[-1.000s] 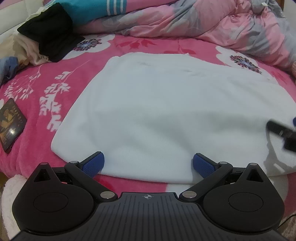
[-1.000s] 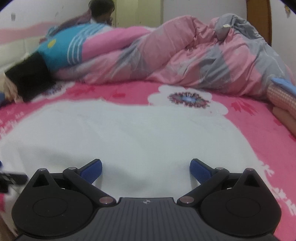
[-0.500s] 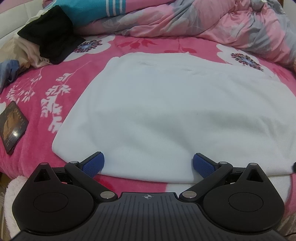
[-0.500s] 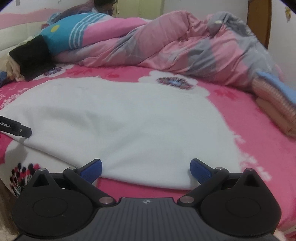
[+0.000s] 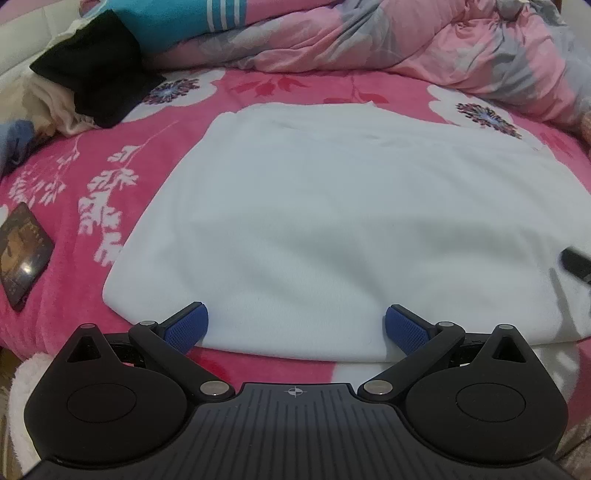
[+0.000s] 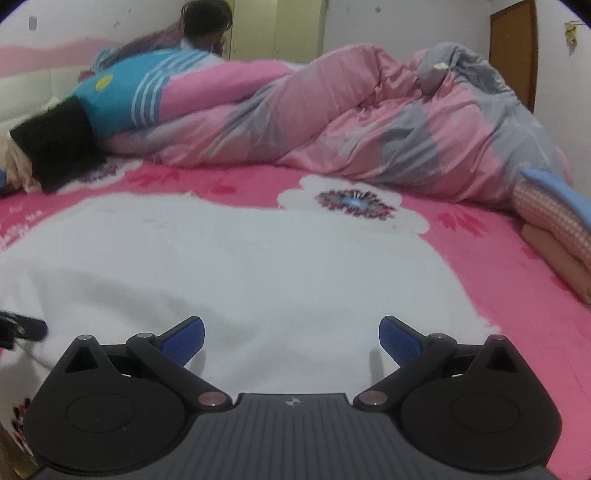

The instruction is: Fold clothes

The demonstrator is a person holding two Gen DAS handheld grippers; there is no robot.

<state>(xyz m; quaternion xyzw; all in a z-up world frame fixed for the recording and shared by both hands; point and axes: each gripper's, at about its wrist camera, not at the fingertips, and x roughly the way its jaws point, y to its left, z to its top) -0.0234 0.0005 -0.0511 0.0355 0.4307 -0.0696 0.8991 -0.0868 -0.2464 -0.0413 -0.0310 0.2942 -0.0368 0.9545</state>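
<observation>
Left wrist view: set low at the near edge of the bed (image 5: pixel 62 258), looking forward between the spread blue fingertips (image 5: pixel 186 325) over the white garment (image 5: pixel 332 221), close and slightly downward. Right wrist view: set further right, lower and flatter, close over the same garment (image 6: pixel 240 266), facing the far wall (image 6: pixel 406 26) past the rumpled quilt (image 6: pixel 369 122). Shared by both: garment, quilt, black cloth (image 5: pixel 96 66) (image 6: pixel 55 144). Seen across: right gripper's tip (image 5: pixel 576 263) at the left view's right edge, left gripper's tip (image 6: pixel 26 328) at the right view's left edge.
</observation>
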